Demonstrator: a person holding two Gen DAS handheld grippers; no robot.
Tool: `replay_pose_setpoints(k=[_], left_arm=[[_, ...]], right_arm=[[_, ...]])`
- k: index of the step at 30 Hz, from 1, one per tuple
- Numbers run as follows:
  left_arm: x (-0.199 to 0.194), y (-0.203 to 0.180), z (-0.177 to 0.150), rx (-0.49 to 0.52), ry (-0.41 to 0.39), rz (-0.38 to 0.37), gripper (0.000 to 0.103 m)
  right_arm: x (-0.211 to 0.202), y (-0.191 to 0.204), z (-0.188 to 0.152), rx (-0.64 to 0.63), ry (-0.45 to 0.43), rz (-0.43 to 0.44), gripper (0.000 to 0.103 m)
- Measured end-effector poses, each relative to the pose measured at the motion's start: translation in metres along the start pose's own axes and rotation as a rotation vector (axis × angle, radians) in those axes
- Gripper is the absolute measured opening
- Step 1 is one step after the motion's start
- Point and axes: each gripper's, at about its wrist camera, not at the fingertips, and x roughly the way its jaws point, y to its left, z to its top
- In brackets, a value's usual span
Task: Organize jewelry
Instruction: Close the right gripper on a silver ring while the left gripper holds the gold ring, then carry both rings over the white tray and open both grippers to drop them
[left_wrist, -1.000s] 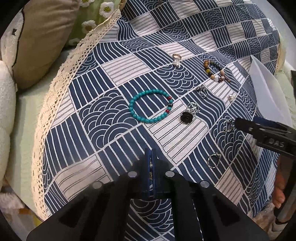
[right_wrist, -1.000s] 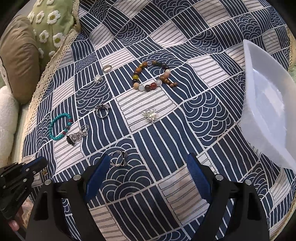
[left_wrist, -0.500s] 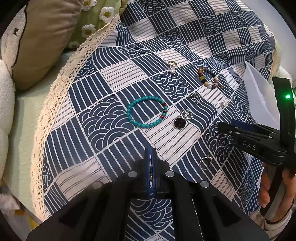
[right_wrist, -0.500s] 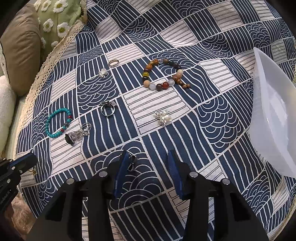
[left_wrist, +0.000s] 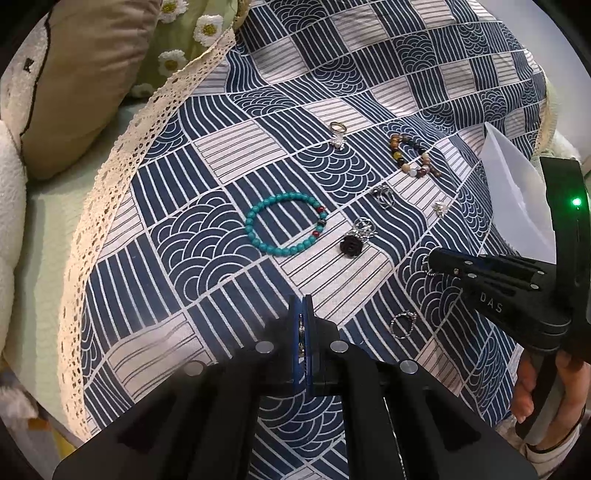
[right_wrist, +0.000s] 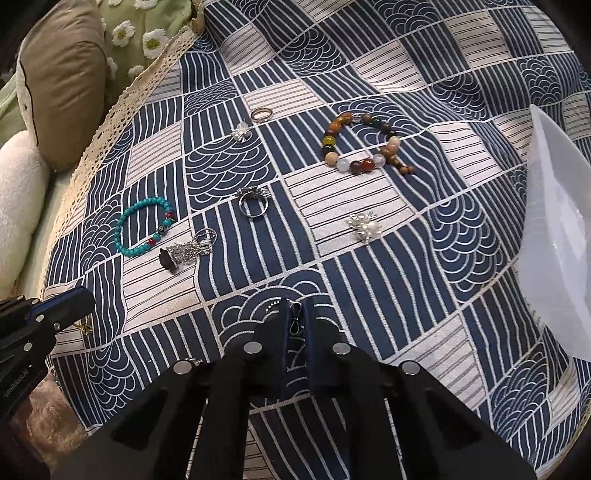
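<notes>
Jewelry lies scattered on a blue-and-white patterned cloth (left_wrist: 221, 258). My right gripper (right_wrist: 296, 314) is shut on a small silver twisted ring (right_wrist: 295, 320) at the cloth's near side; it also shows in the left wrist view (left_wrist: 434, 264). My left gripper (left_wrist: 303, 306) is shut on a small gold piece (left_wrist: 301, 332) between its pads. A turquoise bead bracelet (left_wrist: 284, 229), a black-flower charm (left_wrist: 351, 246), a multicolour bead bracelet (right_wrist: 360, 146), a silver ring (right_wrist: 253, 201), a pearl brooch (right_wrist: 364, 226) and a silver band (left_wrist: 402, 325) lie on the cloth.
A white plastic tray (right_wrist: 561, 221) stands at the right edge of the cloth. A gold ring (right_wrist: 261, 113) and a small silver flower (right_wrist: 241, 131) lie at the far side. A tan cushion (left_wrist: 85, 81) and a daisy-print cushion (left_wrist: 184, 40) sit at the far left.
My right gripper went from wide open to shut, closing on the silver twisted ring. My left gripper stayed shut and shifted slightly.
</notes>
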Motion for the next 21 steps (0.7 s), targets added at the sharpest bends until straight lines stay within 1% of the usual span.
replay_pose_setpoints(k=[3, 4, 6, 8, 11, 15, 18, 21], left_arm=[[-0.004, -0.004, 0.002, 0.0, -0.012, -0.009, 0.002], [-0.006, -0.008, 0.003, 0.005, -0.019, -0.011, 0.002], [-0.01, -0.021, 0.006, 0.02, -0.029, -0.026, 0.002], [-0.014, -0.035, 0.01, 0.038, -0.037, -0.045, 0.002], [-0.027, -0.073, 0.022, 0.085, -0.066, -0.089, 0.002], [-0.049, -0.137, 0.044, 0.169, -0.123, -0.149, 0.002], [-0.052, -0.188, 0.061, 0.226, -0.141, -0.182, 0.002], [-0.038, -0.233, 0.078, 0.279, -0.134, -0.196, 0.002]], right_arm=[[-0.02, -0.006, -0.001, 0.028, -0.019, 0.02, 0.008], [-0.028, -0.009, -0.001, 0.038, -0.033, 0.011, 0.008], [-0.047, -0.02, 0.0, 0.058, -0.066, -0.012, 0.008], [-0.068, -0.037, 0.004, 0.096, -0.098, 0.001, 0.008], [-0.113, -0.079, 0.002, 0.185, -0.179, -0.009, 0.008], [-0.157, -0.139, -0.003, 0.281, -0.26, -0.101, 0.008], [-0.166, -0.175, -0.004, 0.325, -0.27, -0.125, 0.008], [-0.155, -0.216, -0.005, 0.371, -0.241, -0.136, 0.008]])
